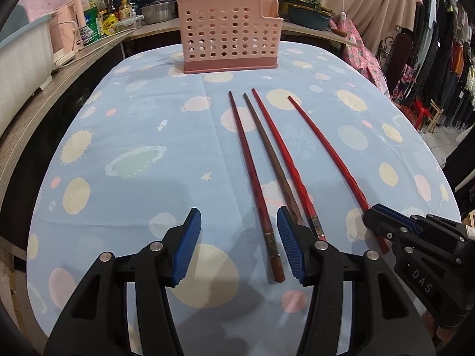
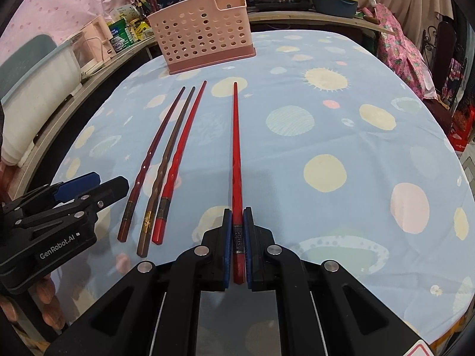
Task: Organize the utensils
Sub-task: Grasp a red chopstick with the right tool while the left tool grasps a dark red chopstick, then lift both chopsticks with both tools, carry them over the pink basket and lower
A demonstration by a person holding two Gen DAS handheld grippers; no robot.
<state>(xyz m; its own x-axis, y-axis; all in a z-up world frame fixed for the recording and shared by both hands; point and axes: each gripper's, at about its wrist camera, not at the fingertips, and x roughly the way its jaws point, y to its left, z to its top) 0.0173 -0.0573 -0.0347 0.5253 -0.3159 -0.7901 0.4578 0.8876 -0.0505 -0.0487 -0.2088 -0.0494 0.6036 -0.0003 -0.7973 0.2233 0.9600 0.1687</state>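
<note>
Several long chopsticks lie side by side on the patterned blue tablecloth (image 1: 133,136), pointing at the pink perforated utensil holder (image 1: 228,32) (image 2: 202,35) at the far end. My right gripper (image 2: 237,216) (image 1: 374,212) is shut on the thick end of the rightmost bright red chopstick (image 2: 235,148) (image 1: 326,151). To its left lie a dark red chopstick (image 2: 154,154) (image 1: 249,160), a brown one (image 2: 170,154) (image 1: 267,151) and a red one (image 2: 184,145) (image 1: 282,151). My left gripper (image 1: 239,222) (image 2: 109,179) is open over their near ends. The dark red chopstick's end lies between its fingers, untouched.
Beyond the table, a wooden counter (image 1: 89,50) carries pots (image 1: 158,10), bottles and boxes. A white and teal bin (image 1: 23,59) stands at the left. Hanging clothes (image 1: 439,59) and pink fabric fill the right side. The holder's compartments look empty from here.
</note>
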